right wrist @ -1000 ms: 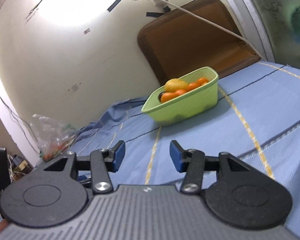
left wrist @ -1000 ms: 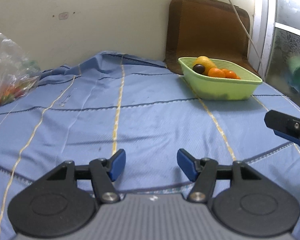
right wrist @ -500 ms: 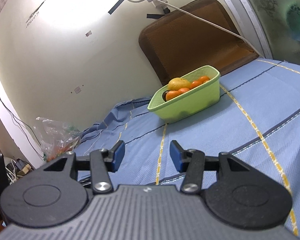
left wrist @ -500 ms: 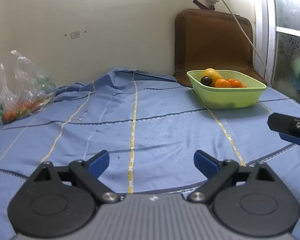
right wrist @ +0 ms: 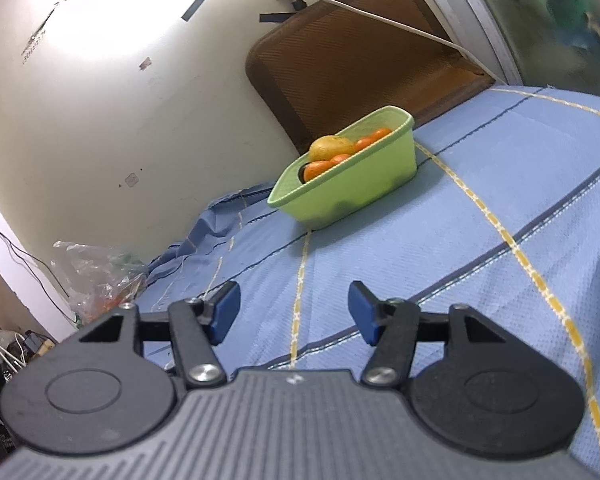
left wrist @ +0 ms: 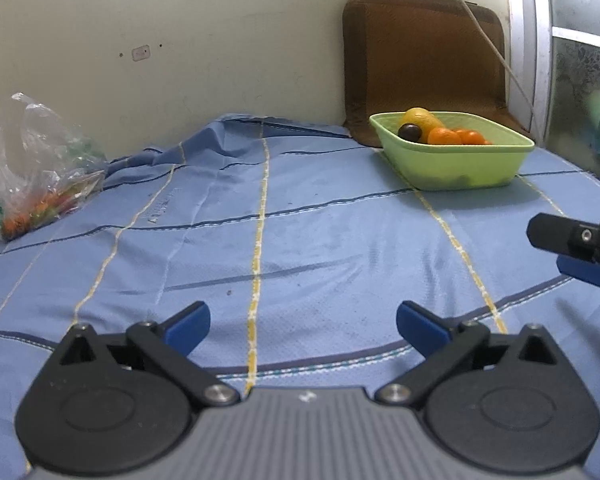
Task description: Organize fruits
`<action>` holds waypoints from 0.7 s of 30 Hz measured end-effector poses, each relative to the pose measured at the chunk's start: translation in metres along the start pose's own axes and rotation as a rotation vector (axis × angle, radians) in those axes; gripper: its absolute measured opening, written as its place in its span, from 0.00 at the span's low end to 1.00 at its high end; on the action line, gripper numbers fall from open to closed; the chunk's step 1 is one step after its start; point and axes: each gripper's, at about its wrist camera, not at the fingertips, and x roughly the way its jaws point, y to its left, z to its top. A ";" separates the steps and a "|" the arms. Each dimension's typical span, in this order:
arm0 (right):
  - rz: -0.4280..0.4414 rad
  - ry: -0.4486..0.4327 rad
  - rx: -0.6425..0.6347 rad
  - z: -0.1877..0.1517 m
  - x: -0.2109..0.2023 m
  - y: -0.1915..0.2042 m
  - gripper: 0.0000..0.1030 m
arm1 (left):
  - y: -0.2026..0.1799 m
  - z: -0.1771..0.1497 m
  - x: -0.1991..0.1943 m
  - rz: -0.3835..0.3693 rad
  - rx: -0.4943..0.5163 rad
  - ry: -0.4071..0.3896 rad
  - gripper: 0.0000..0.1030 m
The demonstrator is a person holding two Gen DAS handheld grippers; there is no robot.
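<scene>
A light green basket stands at the far right of the blue cloth, holding a yellow fruit, a dark plum and oranges. It also shows in the right wrist view, with the yellow fruit and oranges inside. My left gripper is wide open and empty, low over the cloth. My right gripper is open and empty, and part of it shows at the right edge of the left wrist view.
A clear plastic bag with orange and green contents lies at the far left by the wall, also seen in the right wrist view. A brown cushion leans on the wall behind the basket. A white cable hangs across it.
My left gripper has opened wider and pulled back and tilted up, so the basket looks farther off. My right gripper has shifted slightly; its jaws stay as open as before.
</scene>
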 end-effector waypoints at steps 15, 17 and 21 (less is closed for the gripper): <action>-0.007 -0.001 0.016 -0.002 -0.001 0.001 0.68 | 0.001 0.000 0.001 0.006 -0.008 0.040 1.00; -0.006 -0.001 0.018 -0.001 -0.001 0.001 0.68 | 0.003 0.000 0.001 0.002 -0.010 0.044 1.00; -0.004 0.001 0.020 -0.001 -0.001 0.001 0.68 | 0.004 0.000 0.003 0.008 -0.011 0.048 1.00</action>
